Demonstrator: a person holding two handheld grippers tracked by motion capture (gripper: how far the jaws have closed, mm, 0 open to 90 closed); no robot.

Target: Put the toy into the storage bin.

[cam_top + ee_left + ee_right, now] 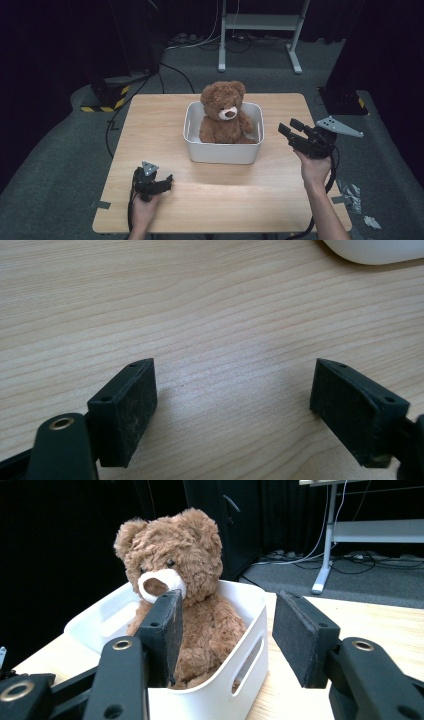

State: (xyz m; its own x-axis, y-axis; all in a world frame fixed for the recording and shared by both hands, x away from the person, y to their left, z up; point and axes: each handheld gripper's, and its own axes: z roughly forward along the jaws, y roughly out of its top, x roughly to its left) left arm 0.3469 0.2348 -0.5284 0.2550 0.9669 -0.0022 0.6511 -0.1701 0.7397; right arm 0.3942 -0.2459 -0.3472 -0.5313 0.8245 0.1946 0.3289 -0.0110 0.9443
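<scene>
A brown bear point(223, 114) sits upright in the white bin point(223, 151) mid-table. The right gripper point(291, 128) hovers beside it, jaws apart and empty; the left gripper point(167, 181) rests low, also open. The bear looks soft and light, probably easiest pinched at the head.

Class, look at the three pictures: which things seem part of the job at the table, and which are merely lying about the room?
Likely part of the job:
teddy bear, sitting in the white bin
right gripper, open, aimed at the bear
left gripper, open, low over the table

Just lying about:
white stand behind the table
floor cables
tape scraps on the floor
</scene>
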